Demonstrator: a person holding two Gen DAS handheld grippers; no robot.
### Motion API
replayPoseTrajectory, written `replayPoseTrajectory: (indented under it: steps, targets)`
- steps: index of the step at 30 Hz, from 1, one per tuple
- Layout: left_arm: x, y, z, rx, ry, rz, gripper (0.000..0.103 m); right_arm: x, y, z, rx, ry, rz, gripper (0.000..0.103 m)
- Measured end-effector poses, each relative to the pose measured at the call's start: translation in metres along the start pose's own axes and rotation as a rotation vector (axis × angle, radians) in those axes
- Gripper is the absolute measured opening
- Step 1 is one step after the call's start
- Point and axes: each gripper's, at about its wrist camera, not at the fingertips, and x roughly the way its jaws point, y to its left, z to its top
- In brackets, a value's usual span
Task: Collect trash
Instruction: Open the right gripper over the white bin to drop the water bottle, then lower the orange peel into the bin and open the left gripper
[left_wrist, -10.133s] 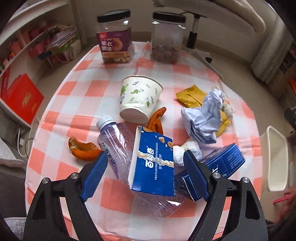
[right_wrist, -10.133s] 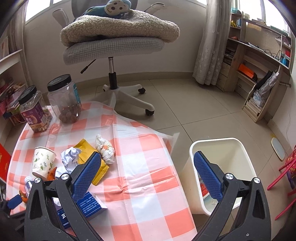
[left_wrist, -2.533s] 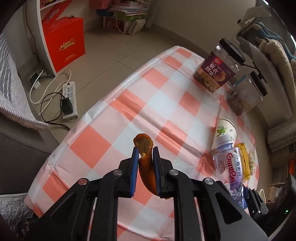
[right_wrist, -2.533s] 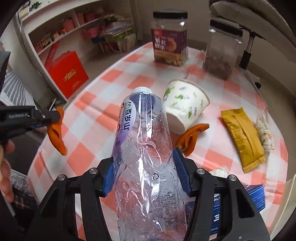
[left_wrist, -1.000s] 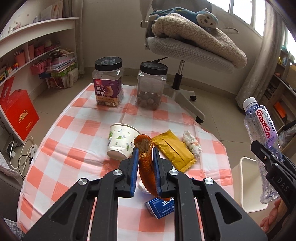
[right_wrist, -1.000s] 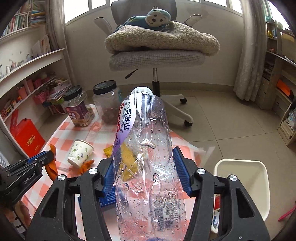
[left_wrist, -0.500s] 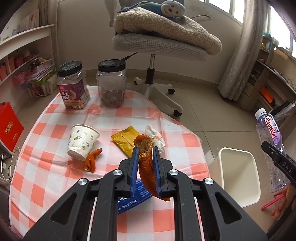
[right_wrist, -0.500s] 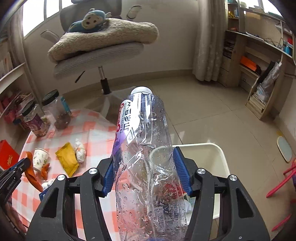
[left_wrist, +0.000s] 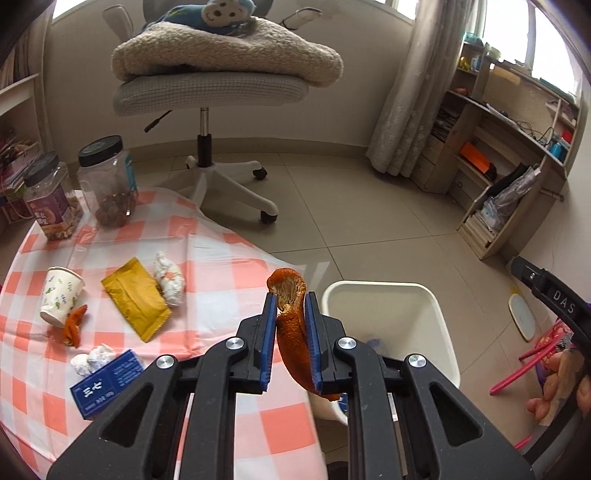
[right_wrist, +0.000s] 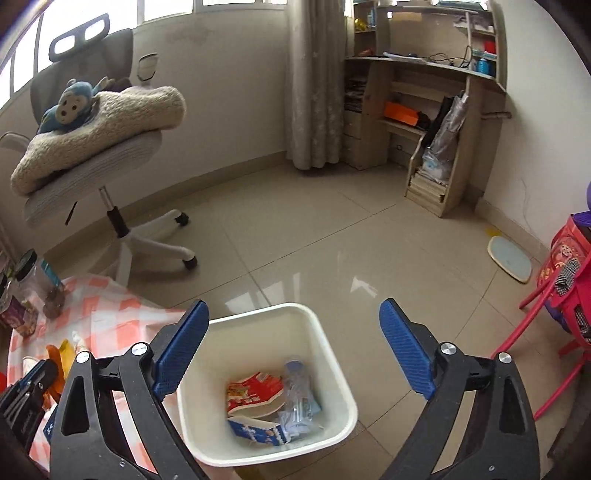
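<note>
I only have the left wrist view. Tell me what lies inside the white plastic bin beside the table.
Observer: A crushed clear plastic bottle lies inside the white plastic bin, beside a red-and-white carton.
Operator: Report the right hand-held gripper.
Observer: The right hand-held gripper hangs open above the bin with nothing between its blue pads; its jaws have just been opening.
Operator: Name anything else in there.
Observer: A blue-and-white carton lies against the near wall.
</note>
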Motion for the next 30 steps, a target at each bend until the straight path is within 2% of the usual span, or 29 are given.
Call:
replayPoseTrajectory:
  steps: [3, 9, 12, 13, 14, 16, 18, 20, 24, 30]
  targets:
    - [0.01, -0.026, -0.002, 0.019, 0.021, -0.026, 0.016, -0.001, -0.018, 0.007, 0.038, -0.023, -0.033, 0.094]
    - [0.03, -0.064, -0.004, 0.033, 0.076, -0.074, 0.016, 0.003, -0.046, 0.012, 0.112, -0.008, -0.044, 0.095]
    - [0.044, -0.08, -0.002, 0.031, 0.121, -0.122, 0.018, 0.003, -0.053, 0.013, 0.136, -0.014, -0.06, 0.095]
    - [0.049, -0.084, -0.001, 0.03, 0.139, -0.134, 0.026, 0.002, -0.054, 0.013, 0.141, -0.02, -0.07, 0.095]
    - [0.052, -0.086, -0.001, 0.028, 0.153, -0.144, 0.04, 0.0, -0.055, 0.012, 0.142, -0.026, -0.08, 0.095]
    - [0.053, -0.089, 0.0, 0.036, 0.154, -0.148, 0.05, -0.002, -0.057, 0.012, 0.141, -0.038, -0.093, 0.096]
    - [0.049, -0.09, 0.0, 0.07, 0.132, -0.128, 0.053, -0.003, -0.054, 0.011, 0.131, -0.047, -0.104, 0.096]
    - [0.042, -0.089, -0.002, 0.103, 0.108, -0.101, 0.066, -0.005, -0.05, 0.009, 0.114, -0.057, -0.114, 0.096]
    - [0.029, -0.08, -0.002, 0.15, 0.05, -0.044, 0.073, -0.011, -0.035, 0.005, 0.068, -0.093, -0.129, 0.096]
    - [0.015, -0.055, 0.001, 0.153, -0.03, 0.045, 0.088, -0.021, -0.008, -0.001, 0.012, -0.156, -0.147, 0.096]
